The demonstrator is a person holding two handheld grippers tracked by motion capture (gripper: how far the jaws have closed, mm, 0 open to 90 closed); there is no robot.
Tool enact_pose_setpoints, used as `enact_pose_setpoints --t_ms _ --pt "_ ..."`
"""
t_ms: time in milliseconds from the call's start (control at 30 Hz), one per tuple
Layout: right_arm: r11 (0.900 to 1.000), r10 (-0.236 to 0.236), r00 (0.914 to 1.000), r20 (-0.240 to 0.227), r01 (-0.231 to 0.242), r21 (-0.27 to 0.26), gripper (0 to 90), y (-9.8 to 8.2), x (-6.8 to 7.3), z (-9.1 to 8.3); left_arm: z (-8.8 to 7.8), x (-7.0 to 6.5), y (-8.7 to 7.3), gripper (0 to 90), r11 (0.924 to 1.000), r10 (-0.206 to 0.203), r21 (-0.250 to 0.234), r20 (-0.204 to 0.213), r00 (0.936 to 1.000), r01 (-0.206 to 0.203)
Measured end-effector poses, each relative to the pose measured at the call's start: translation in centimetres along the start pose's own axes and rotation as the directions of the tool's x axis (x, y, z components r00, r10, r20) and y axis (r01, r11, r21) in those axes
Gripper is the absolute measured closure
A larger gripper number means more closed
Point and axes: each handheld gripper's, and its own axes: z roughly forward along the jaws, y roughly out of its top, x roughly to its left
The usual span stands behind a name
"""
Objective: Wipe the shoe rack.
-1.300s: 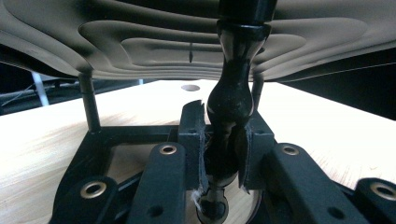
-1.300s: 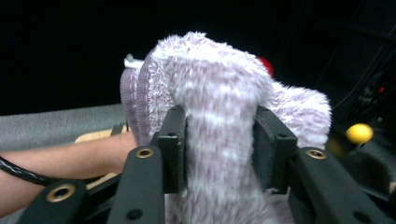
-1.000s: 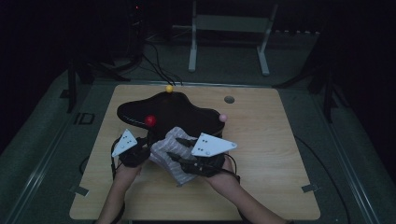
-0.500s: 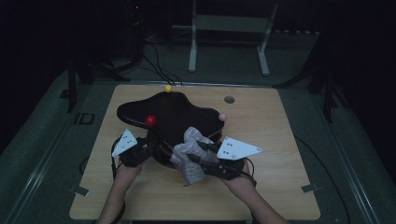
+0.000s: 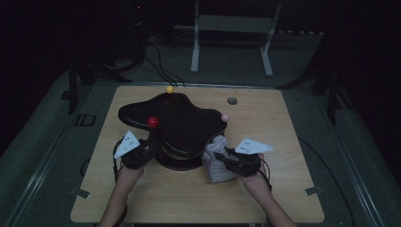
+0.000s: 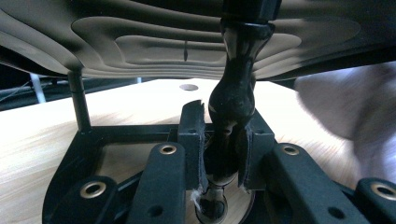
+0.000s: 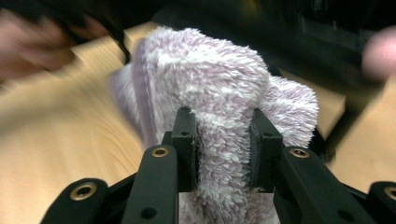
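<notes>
Right gripper [image 5: 221, 160] pinches a fluffy cloth [image 5: 216, 163] between its two black pads; its jaws have just been closing, and in the right gripper view the pile bulges out around both pads [image 7: 187, 140], so the grip is on the cloth itself. Seen from that gripper, the cloth [image 7: 219, 98] rises ahead of and above the jaws as a thick, rounded wad, with more of it hanging down between them. It is pale lilac and white, long-napped like a plush towel, with a smoother hemmed edge running down its left side. In the high view the wad sits at the gripper's tip, on the wooden table [image 5: 283, 132], just beside the near right lobe of a black, wavy-edged stand [image 5: 179, 123].

Left gripper [image 5: 150, 150] is pressed together on the stand's black turned post [image 6: 232, 93]: in the left gripper view the post, glossy and bulbous, stands upright between the pads and both pads bear on it. Above those jaws spreads the stepped, contoured underside of the stand's top, and a thin black rod [image 6: 80, 100] stands to the left of them. Off to that gripper's right, blurred, is the pale cloth [image 6: 355, 112].

On the stand's edge sit a red ball [image 5: 152, 122], a yellow ball [image 5: 169, 89] and a pink ball [image 5: 225, 117], the pink one just beyond the right gripper's cloth.
</notes>
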Motion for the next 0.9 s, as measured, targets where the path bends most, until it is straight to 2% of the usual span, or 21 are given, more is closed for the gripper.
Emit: enact_pose_setpoints --t_ms 33,67,167,200,367,433,533,567,600,700,900 --pt "1.000 0.009 0.9999 0.007 -0.009 0.027 69.2 -0.6 -0.4 0.8 0.0 0.0 0.0 74.6 1.0000 0.000 0.000 0.000 1.0000 0.000" --pt "1.000 0.009 0.9999 0.007 -0.009 0.027 69.2 -0.6 -0.4 0.8 0.0 0.0 0.0 74.6 1.0000 -0.003 -0.004 0.001 1.0000 0.003" --pt "0.996 0.039 0.9989 0.027 -0.041 0.082 69.3 -1.8 -1.9 3.2 0.0 0.1 0.0 74.6 1.0000 0.000 -0.004 0.006 1.0000 0.000" --pt "0.995 0.047 0.9983 0.034 -0.049 0.084 69.3 -1.8 -2.2 3.6 0.0 0.0 -0.1 74.6 1.0000 -0.003 -0.007 0.005 1.0000 0.003" --pt "0.995 0.067 0.9891 0.131 -0.075 0.060 69.2 -1.1 -4.4 6.0 0.0 0.1 -0.1 74.6 1.0000 -0.004 -0.009 0.008 1.0000 0.004" --pt "0.993 0.094 0.9852 0.143 -0.104 0.059 68.8 -1.4 -5.3 7.0 0.0 0.1 -0.2 74.6 0.9998 -0.008 -0.015 0.012 0.9999 0.008" --pt "0.988 0.083 0.9818 0.171 -0.104 0.118 68.1 -2.5 -6.0 9.0 0.0 0.0 -0.2 74.5 0.9999 0.000 -0.012 0.007 1.0000 0.000" --pt "0.986 0.086 0.9820 0.169 -0.108 0.126 68.2 -3.0 -6.1 9.5 0.0 0.0 -0.2 74.5 0.9999 -0.001 -0.015 0.006 1.0000 0.001" --pt "0.986 0.105 0.9801 0.169 -0.124 0.107 68.3 -3.3 -6.1 9.7 0.0 0.0 -0.2 74.6 0.9998 -0.005 -0.018 0.007 1.0000 0.005" --pt "0.982 0.143 0.9746 0.172 -0.162 0.102 68.5 -3.4 -5.6 9.6 0.0 0.0 -0.2 74.5 0.9998 -0.005 -0.018 0.006 1.0000 0.005" --pt "0.984 0.132 0.9781 0.162 -0.149 0.101 68.5 -3.8 -4.2 9.2 0.0 -0.1 -0.2 74.5 0.9999 0.000 -0.014 -0.004 1.0000 0.000"
